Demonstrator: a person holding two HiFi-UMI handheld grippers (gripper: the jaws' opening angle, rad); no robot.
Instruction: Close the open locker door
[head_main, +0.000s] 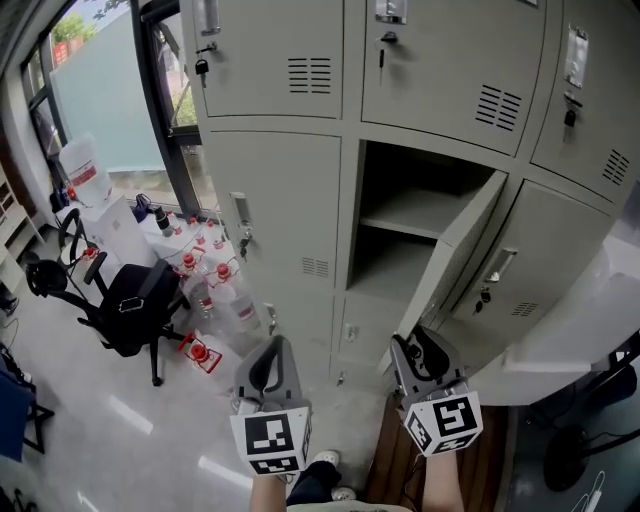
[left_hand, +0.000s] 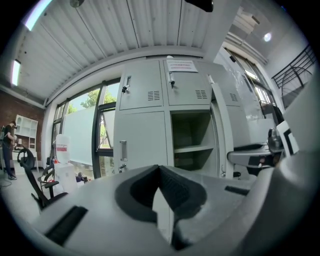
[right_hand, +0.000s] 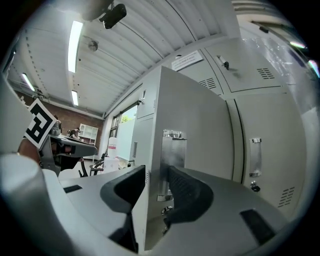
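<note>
Many bottles (head_main: 215, 282), office chair (head_main: 135, 300) at left, locker door (head_main: 452, 255) ajar

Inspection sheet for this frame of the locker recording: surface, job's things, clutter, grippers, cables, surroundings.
Surface: glossy light floor.
Job's things: locker door stands ajar, swung out from its compartment; one shelf inside, nothing seen on it.
Clutter: office chair; red-capped bottles on the floor near the window.
Grippers: left gripper shut, empty, short of the lockers; right gripper straddles the door's free edge, pads not clearly pressing.
Cables: nothing seen.
Surroundings: grey locker bank; window at left.
</note>
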